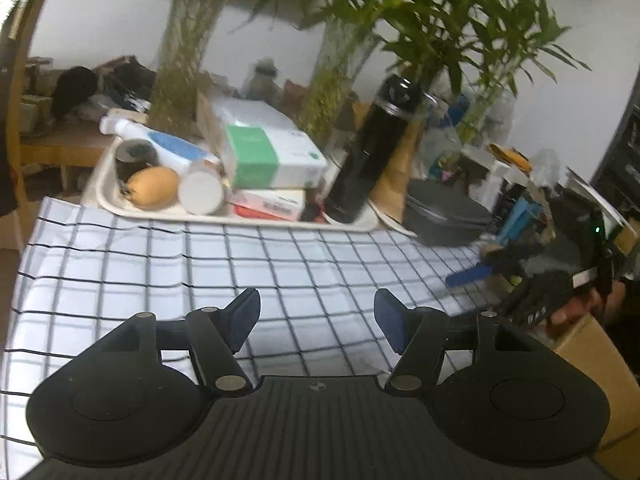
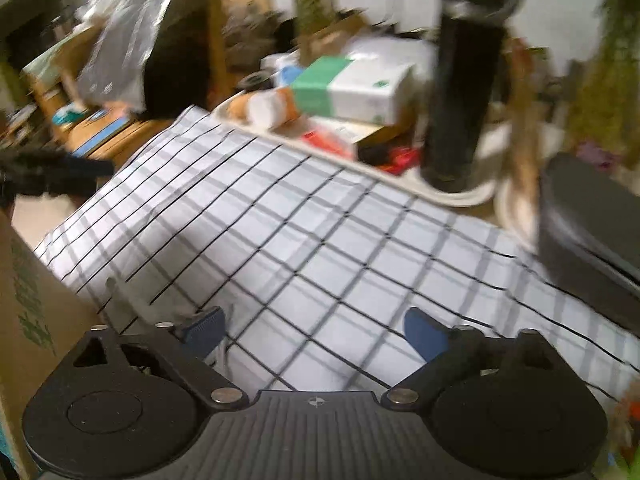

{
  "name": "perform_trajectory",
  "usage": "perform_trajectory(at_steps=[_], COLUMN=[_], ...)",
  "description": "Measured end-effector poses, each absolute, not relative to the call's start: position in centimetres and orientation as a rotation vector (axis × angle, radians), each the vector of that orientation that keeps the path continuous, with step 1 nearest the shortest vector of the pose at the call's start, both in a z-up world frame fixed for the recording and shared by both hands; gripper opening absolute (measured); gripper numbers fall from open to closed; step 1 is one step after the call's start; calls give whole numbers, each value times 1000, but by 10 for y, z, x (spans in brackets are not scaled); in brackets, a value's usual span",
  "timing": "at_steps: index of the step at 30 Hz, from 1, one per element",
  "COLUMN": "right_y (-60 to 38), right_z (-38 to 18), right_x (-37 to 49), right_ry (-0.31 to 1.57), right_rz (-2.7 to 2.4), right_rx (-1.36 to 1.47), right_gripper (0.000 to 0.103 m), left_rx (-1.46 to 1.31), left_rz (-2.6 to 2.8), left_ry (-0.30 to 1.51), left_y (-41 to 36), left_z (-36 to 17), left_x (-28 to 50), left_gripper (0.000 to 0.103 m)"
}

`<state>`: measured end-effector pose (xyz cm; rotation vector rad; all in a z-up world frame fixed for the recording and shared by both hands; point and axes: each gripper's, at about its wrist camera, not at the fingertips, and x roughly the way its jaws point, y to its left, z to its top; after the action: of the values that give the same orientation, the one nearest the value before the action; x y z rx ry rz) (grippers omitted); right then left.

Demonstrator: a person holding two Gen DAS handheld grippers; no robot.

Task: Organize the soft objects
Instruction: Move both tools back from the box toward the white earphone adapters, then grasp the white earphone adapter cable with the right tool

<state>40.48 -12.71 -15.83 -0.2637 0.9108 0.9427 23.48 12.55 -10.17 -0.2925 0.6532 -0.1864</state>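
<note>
Both the left gripper and the right gripper hang with jaws spread wide, gripping nothing, above the checked cloth spread flat over the table. Along the cloth's far edge sits a cream tray carrying a black flask and a green-and-white box.

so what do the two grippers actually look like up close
Both match: the left gripper and right gripper have matte black bodies with a ribbed centre plate, round side housings, silver pivot pins and black linkage arms ending in dark blue fingers.
</note>
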Motion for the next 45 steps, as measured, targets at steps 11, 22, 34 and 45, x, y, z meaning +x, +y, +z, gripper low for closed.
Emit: perform_trajectory(at_steps=[11, 22, 34, 45], right_y=[-77, -45, -57, -76], right_z=[-187, -208, -204, -204], right_x=[401, 387, 394, 394], right_ry=[877, 815, 843, 908], right_rz=[1273, 1395, 1290, 1274], right_rx=[-498, -701, -720, -716], right_gripper=[73, 62, 41, 26], left_rx=[-309, -287, -310, -386], left_rz=[-117, -112, -140, -197], left_ry=[693, 718, 778, 832], left_y=[140, 139, 143, 149], left_z=[-105, -108, -116, -125], left_x=[238, 240, 246, 251], left_gripper=[62, 62, 62, 62])
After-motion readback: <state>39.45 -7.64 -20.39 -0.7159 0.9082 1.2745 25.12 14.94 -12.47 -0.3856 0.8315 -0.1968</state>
